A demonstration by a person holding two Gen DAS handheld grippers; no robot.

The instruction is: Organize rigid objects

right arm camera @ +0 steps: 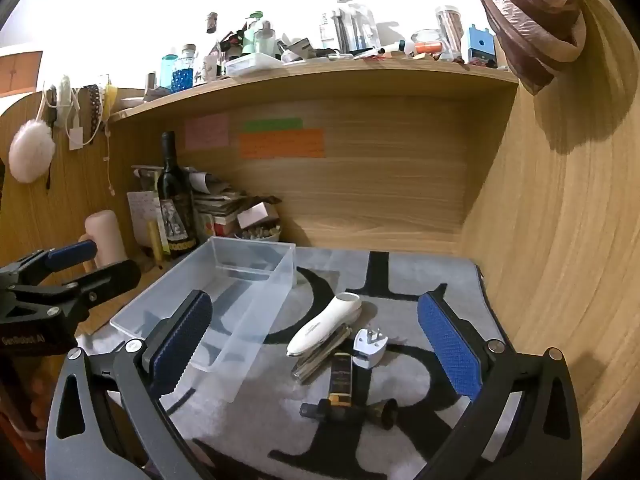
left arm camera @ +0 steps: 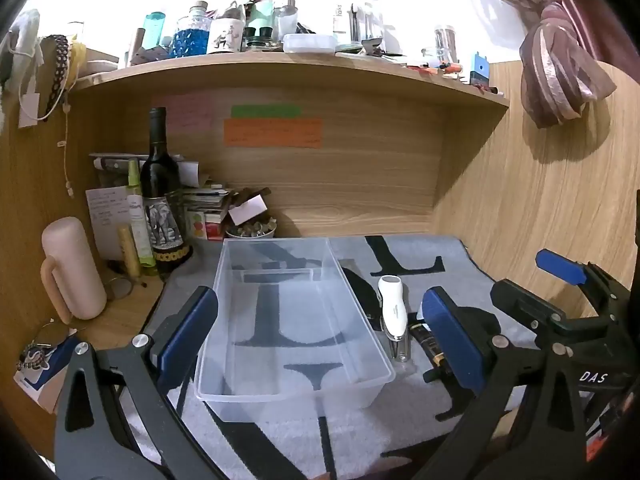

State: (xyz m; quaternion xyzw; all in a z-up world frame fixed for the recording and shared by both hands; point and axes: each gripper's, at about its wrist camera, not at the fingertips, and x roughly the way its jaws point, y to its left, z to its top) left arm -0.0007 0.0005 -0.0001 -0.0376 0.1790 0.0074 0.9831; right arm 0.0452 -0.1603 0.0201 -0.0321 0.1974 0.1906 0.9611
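1. Our right gripper (right arm camera: pixel 316 344) and left gripper (left arm camera: pixel 320 320) both gape wide, holding nothing.
2. The white plastic stapler-shaped gadget (right arm camera: pixel 325 325) lies at 12 o'clock from our right gripper, with the clear rectangular plastic bin (right arm camera: pixel 224 300) at 10.
3. We should straddle its middle squarely.

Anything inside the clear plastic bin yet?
No. The clear plastic bin holds nothing; only the gray rug pattern shows through its floor. The left gripper's finger covers one near corner.

Wooden desk (right arm camera: pixel 120 316); grey lettered mat (right arm camera: pixel 440 280) on it.
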